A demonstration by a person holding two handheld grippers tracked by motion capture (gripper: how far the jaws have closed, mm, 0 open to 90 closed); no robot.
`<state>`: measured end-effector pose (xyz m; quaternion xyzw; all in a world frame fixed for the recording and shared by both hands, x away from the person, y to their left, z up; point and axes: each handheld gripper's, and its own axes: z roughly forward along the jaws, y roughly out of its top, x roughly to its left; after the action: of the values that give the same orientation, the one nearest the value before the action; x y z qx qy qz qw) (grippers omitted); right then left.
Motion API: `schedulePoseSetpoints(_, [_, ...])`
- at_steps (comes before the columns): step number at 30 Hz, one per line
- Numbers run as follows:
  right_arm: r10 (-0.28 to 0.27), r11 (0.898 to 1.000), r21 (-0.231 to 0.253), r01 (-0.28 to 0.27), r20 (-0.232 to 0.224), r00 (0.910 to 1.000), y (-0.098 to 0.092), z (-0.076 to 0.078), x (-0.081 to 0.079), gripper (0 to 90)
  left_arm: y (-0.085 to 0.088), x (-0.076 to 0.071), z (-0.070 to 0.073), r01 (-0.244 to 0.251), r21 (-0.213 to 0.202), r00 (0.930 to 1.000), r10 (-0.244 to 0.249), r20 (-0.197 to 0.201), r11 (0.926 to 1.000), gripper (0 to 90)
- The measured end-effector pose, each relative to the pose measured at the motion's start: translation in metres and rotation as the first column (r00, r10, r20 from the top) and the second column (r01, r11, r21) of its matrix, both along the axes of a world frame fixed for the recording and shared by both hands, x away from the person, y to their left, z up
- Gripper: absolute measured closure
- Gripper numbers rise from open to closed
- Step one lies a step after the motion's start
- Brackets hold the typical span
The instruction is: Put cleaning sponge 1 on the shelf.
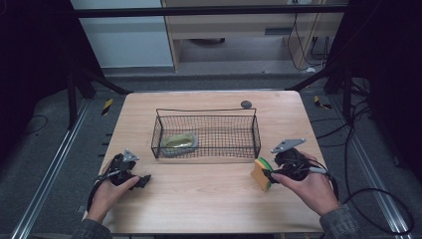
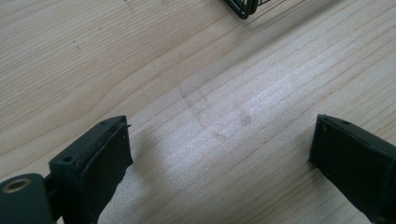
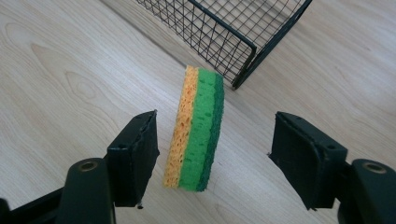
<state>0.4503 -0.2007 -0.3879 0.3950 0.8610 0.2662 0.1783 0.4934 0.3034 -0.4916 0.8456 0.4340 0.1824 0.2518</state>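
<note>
A sponge (image 1: 259,174) (image 3: 196,128) with yellow, light green and dark green layers stands on edge on the wooden table (image 1: 199,199). It sits near the right front corner of a black wire basket (image 1: 206,110) (image 3: 233,28). My right gripper (image 1: 267,175) (image 3: 215,154) straddles the sponge with its jaws apart, and a gap shows on each side. My left gripper (image 1: 145,180) (image 2: 219,149) is open just above bare wood at the front left, with nothing between its jaws.
Inside the basket's left end lies a yellowish-green item in a grey dish (image 1: 178,143). A small dark round object (image 1: 246,104) lies on the table behind the basket. A corner of the basket (image 2: 243,9) shows in the left gripper view.
</note>
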Motion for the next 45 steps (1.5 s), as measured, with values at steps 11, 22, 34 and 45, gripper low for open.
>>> schedulePoseSetpoints(11, [-0.004,0.999,-0.052,-0.001,-0.091,0.9959,0.018,0.001,0.015,38.4,0.006,0.002,-0.007,-0.034,-0.073,0.9994,0.034,-0.007,0.9967,0.3])
schedulePoseSetpoints(22, [-0.035,0.995,-0.101,0.02,-0.146,0.9887,0.026,-0.01,0.024,44.3,0.007,0.001,-0.009,-0.035,-0.092,0.9993,0.036,0.011,0.9952,0.0])
schedulePoseSetpoints(34, [-0.045,0.994,-0.11,0.026,-0.173,0.9838,0.028,-0.016,0.028,47.0,0.007,0.001,-0.009,-0.038,-0.095,0.9991,0.039,0.015,0.9948,0.0])
schedulePoseSetpoints(45, [-0.044,0.994,-0.109,0.022,-0.211,0.9765,0.028,-0.022,0.031,52.6,0.007,0.002,-0.009,-0.036,-0.095,0.9991,0.038,0.017,0.9948,0.0])
